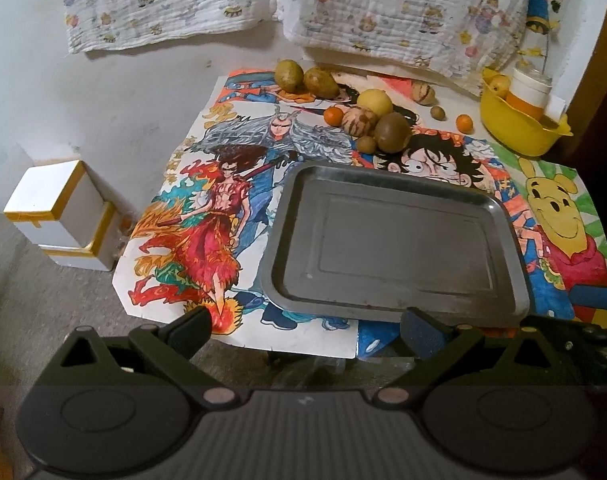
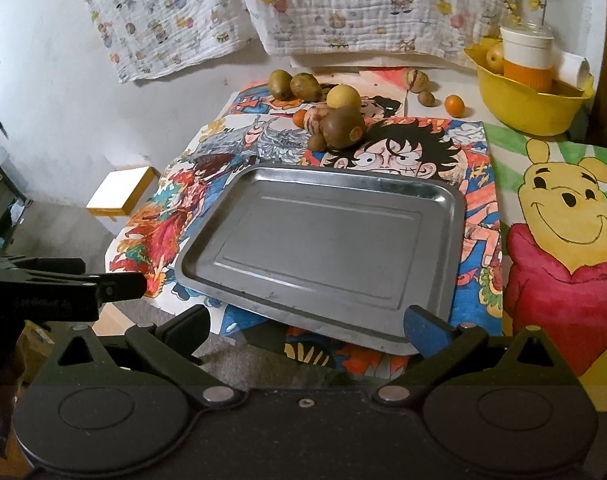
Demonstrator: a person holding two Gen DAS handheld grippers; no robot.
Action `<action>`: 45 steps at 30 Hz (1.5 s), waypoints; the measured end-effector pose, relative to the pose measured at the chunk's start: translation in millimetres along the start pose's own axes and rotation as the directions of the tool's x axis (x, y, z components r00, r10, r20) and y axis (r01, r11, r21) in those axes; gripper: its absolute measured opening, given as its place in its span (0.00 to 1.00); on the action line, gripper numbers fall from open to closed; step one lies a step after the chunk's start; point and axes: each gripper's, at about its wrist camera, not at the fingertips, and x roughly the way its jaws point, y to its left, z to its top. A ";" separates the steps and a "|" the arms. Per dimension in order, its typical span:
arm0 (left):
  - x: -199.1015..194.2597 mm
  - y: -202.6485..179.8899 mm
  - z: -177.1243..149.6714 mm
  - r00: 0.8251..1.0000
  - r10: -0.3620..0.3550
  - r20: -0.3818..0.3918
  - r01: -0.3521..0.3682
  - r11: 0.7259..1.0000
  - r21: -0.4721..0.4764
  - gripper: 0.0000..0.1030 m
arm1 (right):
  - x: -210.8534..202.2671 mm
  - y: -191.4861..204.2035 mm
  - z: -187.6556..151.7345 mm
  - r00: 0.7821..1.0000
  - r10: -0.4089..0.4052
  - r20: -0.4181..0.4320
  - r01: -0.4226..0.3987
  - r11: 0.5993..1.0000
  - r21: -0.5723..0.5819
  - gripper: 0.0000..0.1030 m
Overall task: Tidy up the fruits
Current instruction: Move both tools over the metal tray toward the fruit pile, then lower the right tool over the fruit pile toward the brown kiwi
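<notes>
A bare metal tray [image 1: 299,216] [image 2: 451,216] lies on a table covered with cartoon drawings. Behind it sits a cluster of fruit: a brown round fruit [image 1: 392,132] [image 2: 345,126], a yellow fruit [image 1: 374,103] [image 2: 343,97], a striped pale fruit [image 1: 357,121] and a small orange [image 1: 334,116]. Two greenish-brown fruits [image 1: 289,75] [image 2: 280,84] lie further back. A lone orange [image 1: 464,123] [image 2: 454,105] rests to the right. My left gripper [image 1: 305,328] hangs open before the tray's near edge. My right gripper [image 2: 305,326] is open there too, nothing between its fingers.
A yellow bowl [image 1: 515,128] [image 2: 523,108] holding a white and orange jar [image 1: 528,92] and fruit stands at the back right. Patterned cloths [image 1: 383,8] hang on the wall. A white box with yellow tape [image 1: 59,216] sits on the floor at the left.
</notes>
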 end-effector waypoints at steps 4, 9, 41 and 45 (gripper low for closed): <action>3.2 -1.8 0.9 1.000 0.018 -0.008 -0.018 1.000 -0.015 0.99 | 3.8 -2.7 4.0 1.000 0.028 -0.002 -0.028 1.000 -0.015 1.00; 8.9 -1.5 -1.4 0.998 0.055 -0.025 -0.056 0.998 -0.023 0.99 | 8.1 -6.6 11.8 0.997 0.083 0.004 -0.083 0.995 -0.052 1.00; 52.6 -12.2 69.6 0.964 0.247 -0.102 -0.257 0.962 -0.090 0.99 | 43.5 -58.8 76.7 0.996 0.078 0.039 -0.070 0.981 -0.180 1.00; 73.6 -8.8 85.9 0.970 0.214 -0.116 -0.221 0.973 -0.059 0.99 | 52.8 -59.1 85.4 0.999 0.031 0.013 -0.028 0.983 -0.182 1.00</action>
